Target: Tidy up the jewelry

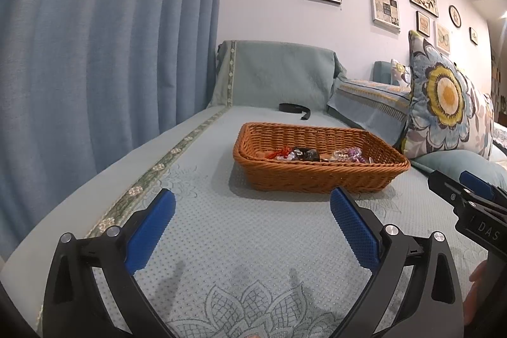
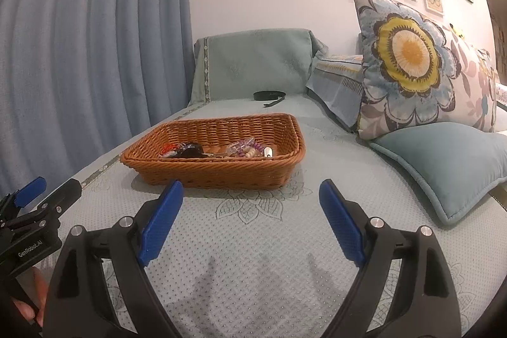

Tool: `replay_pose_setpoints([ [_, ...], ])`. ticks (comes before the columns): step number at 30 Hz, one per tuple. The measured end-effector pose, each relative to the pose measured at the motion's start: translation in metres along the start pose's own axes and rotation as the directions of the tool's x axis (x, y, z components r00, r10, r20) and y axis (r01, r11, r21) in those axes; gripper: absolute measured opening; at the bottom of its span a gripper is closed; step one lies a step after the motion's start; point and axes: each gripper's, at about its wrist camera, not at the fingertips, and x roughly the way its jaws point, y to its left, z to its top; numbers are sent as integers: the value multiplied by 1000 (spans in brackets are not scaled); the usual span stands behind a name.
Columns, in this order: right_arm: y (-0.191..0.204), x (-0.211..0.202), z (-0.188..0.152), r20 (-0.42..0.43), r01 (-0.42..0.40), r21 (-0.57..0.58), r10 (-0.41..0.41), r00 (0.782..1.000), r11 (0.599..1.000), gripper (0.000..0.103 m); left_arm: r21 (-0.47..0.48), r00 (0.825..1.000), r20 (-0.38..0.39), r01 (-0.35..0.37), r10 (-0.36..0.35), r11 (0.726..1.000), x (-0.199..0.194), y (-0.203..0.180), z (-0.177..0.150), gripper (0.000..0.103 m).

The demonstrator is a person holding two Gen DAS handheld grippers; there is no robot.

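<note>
Orange-brown woven basket [image 1: 320,176], blue curtain [image 1: 95,53], flowered cushion [image 2: 418,59] (yellow centre), dotted pale-green sofa cover [image 2: 253,258].

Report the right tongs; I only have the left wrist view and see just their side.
Observer: The right tongs stand wide open, nothing between them.
Operator: Give me the basket's right end.
Observer: In the basket, a small silver piece lies beside pale beads.
Operator: Name anything right of those tongs.
Observer: A plain teal cushion lies flat, apart from the basket.
</note>
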Motion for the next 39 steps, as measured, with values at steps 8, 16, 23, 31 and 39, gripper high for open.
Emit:
replay_pose_setpoints([
  [8, -1, 2, 0, -6, -3, 0, 3, 1000, 1000, 83, 1, 1000, -5, 2, -2, 1000, 2, 1, 0, 95],
  [16, -1, 2, 0, -10, -6, -15, 5, 1000, 1000, 83, 11, 1000, -7, 3, -3, 1000, 3, -2, 1, 95],
  [23, -1, 1, 0, -10, -5, -17, 5, 1000, 1000, 83, 15, 1000, -10, 3, -3, 1000, 3, -2, 0, 95],
  [31, 0, 0, 0, -10, -6, -29, 6, 1000, 1000, 83, 23, 1000, -15, 6, -6, 1000, 4, -3, 1, 95],
  [39, 1, 0, 0, -11, -7, -31, 7, 1000, 1000, 83, 24, 1000, -14, 6, -6, 1000, 5, -3, 1, 95],
])
